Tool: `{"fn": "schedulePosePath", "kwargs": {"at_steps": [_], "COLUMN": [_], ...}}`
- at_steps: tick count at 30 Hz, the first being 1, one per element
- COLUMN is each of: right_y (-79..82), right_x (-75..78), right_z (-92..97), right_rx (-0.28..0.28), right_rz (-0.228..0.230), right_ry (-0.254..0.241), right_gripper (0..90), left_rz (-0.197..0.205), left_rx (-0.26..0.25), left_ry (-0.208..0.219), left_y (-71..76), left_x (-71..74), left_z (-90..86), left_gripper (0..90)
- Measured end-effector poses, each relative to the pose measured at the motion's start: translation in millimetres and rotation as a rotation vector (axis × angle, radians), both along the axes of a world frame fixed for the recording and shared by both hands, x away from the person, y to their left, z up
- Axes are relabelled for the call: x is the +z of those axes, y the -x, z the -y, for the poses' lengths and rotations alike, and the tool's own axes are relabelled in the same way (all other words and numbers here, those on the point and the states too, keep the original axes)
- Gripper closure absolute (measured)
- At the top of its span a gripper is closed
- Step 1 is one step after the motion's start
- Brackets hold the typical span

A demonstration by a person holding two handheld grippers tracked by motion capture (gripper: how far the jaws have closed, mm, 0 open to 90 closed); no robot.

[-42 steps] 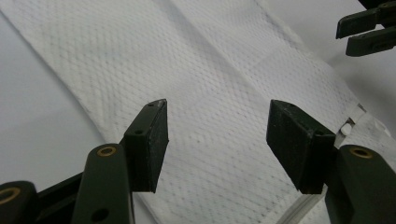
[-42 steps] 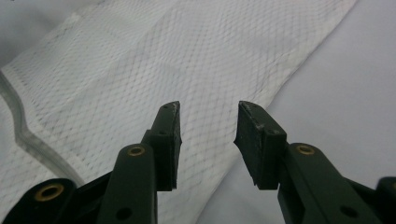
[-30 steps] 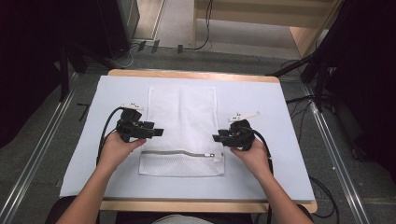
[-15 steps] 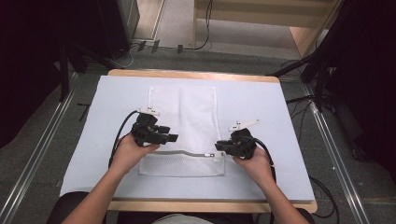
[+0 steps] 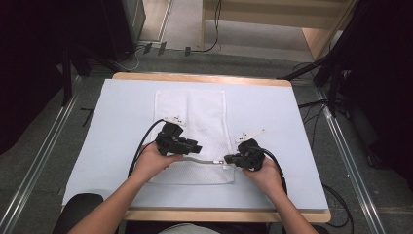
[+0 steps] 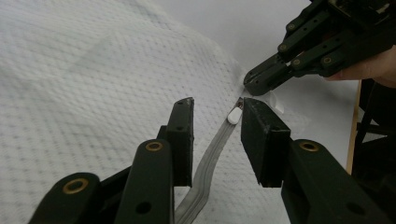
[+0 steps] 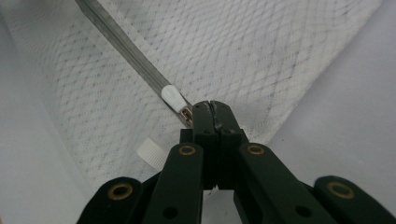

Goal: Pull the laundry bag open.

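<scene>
A white mesh bag (image 5: 195, 114) lies flat on the pale mat (image 5: 117, 117), with a grey zipper (image 5: 207, 161) across its near end. My left gripper (image 5: 197, 146) hovers over the zipper. In the left gripper view its jaws (image 6: 215, 122) have just been closing and straddle the zipper tape (image 6: 205, 168), the white pull (image 6: 233, 115) at their tips, the pads (image 6: 184, 135) not pressing. My right gripper (image 5: 227, 159) is shut on the bag's fabric at the zipper's right end (image 7: 211, 111), right beside the slider and pull (image 7: 173, 97).
A small white ribbed knob (image 7: 152, 151) lies by the bag's edge under the right gripper. The mat covers a wooden table (image 5: 204, 78). Cables (image 5: 141, 146) trail from both grippers. Metal floor rails (image 5: 44, 161) and dark stands flank the table.
My left gripper moved right, onto the bag and over the zipper. My right gripper slid toward the near edge to the zipper's end, and its jaws came together.
</scene>
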State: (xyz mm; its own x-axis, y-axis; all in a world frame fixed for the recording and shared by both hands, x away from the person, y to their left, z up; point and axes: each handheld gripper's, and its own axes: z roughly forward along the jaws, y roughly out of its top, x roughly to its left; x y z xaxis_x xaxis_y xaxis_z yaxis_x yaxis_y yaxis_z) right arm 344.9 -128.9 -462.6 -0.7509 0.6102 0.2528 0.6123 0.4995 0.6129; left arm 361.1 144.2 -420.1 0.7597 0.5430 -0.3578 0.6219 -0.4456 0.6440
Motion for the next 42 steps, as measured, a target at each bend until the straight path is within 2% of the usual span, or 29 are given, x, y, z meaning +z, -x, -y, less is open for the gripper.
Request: {"fn": "schedulePosePath", "kwargs": {"at_steps": [3, 5, 12, 20, 28, 31, 32, 34, 42], "right_y": [0.2, 0.6, 0.6, 2.8, 1.2, 1.1, 1.0, 0.9, 1.1], "right_x": [-3.5, -3.8, -6.4, -4.8, -4.8, -4.7, -4.6, -4.6, -4.6], "right_z": [-1.1, -1.3, 1.4, -0.7, -0.1, -0.2, -0.1, -0.2, -1.3], "right_rx": [0.007, 0.006, 0.017, 0.025, 0.029, 0.025, 0.027, 0.031, 0.028], "right_rz": [0.009, 0.01, 0.021, 0.042, 0.033, 0.029, 0.028, 0.032, 0.033], "right_ry": [0.006, 0.006, -0.02, 0.009, 0.006, 0.006, 0.007, 0.01, 0.009], "right_gripper": [90.0, 90.0, 90.0, 90.0, 90.0, 90.0, 90.0, 90.0, 90.0], "left_rz": [-0.005, -0.011, -0.024, -0.035, -0.038, -0.06, -0.064, -0.06, -0.051], "left_rx": [-0.02, -0.025, -0.037, -0.056, -0.055, -0.051, -0.058, -0.064, -0.056], "left_ry": [-0.017, -0.003, -0.01, -0.037, -0.046, -0.032, -0.041, -0.053, -0.05], "left_y": [1.1, 1.0, 0.0, 3.3, 2.9, 1.7, 1.7, 1.8, 3.6], "left_x": [-4.3, -6.9, -16.3, -28.0, -37.0, -41.2, -43.0, -45.7, -46.6], "left_z": [11.3, 16.1, 27.2, 40.5, 45.9, 49.0, 50.6, 53.2, 55.5], "left_gripper": [67.3, 68.3, 72.2, 73.5, 76.7, 76.9, 76.9, 77.8, 80.7]}}
